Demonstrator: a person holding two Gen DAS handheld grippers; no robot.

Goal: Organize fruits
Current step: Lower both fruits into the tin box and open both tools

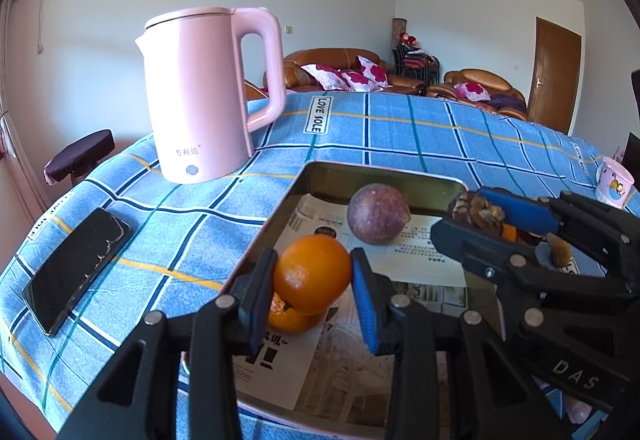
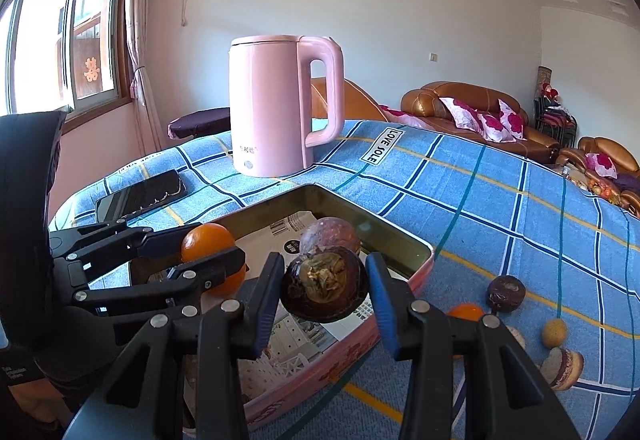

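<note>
My left gripper is shut on an orange and holds it above the paper-lined pink tin box. A second orange lies in the box below it, and a purple passion fruit lies further back. My right gripper is shut on a dark mangosteen above the box's right side. It also shows in the left wrist view. The left gripper shows in the right wrist view with its orange.
A pink kettle stands behind the box and a black phone lies left of it. Right of the box on the blue checked cloth lie another mangosteen, an orange, a small yellow fruit and a brown one. A cup stands far right.
</note>
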